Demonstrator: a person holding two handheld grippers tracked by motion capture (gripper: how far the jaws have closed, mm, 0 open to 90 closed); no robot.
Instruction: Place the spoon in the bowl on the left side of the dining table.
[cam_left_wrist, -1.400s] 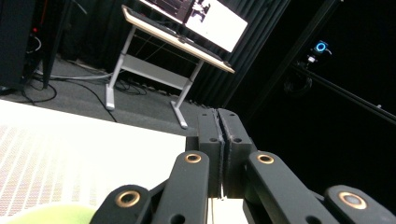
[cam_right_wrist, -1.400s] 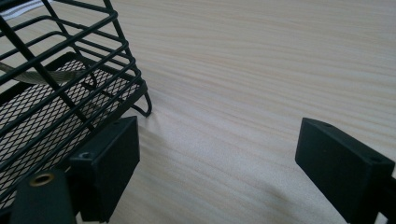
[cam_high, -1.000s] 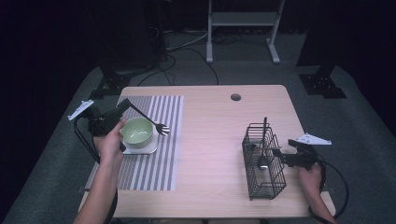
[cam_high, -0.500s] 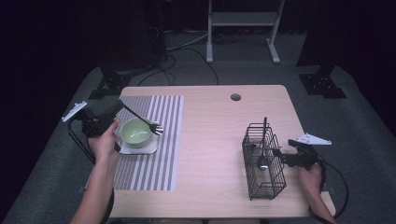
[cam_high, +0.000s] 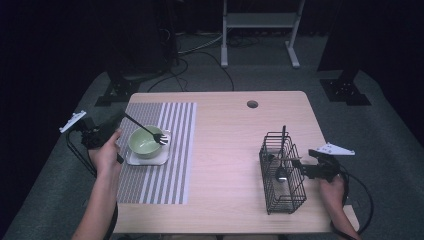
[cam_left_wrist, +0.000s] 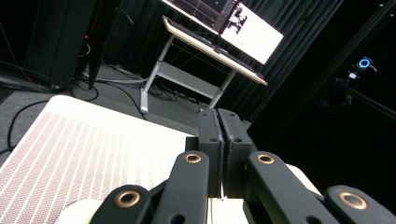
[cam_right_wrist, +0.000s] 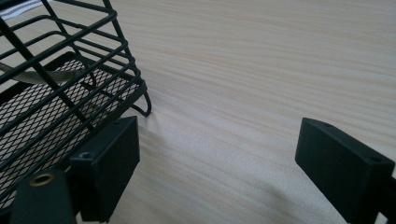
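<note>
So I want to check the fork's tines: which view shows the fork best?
The high view: the whole fork slants over the bowl, tines at its rim. The left gripper view has just shut jaws; the right gripper view has basket and table.

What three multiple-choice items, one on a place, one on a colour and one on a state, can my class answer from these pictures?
1. Where does the bowl stand?
A. On the white plate on the striped mat
B. On the bare tabletop
C. On the floor

2. What colour is the bowl?
A. Red
B. Green
C. Blue

3. In what state is the right claw?
A. Shut on a spoon
B. Shut on the bowl's rim
C. Open, with nothing between its jaws

Answers:
1 A, since the high view shows the bowl on the plate, which lies on the mat.
2 B, since the bowl is pale green inside and out.
3 C, since the right gripper view shows the jaws wide apart over bare wood beside the wire basket.
</note>
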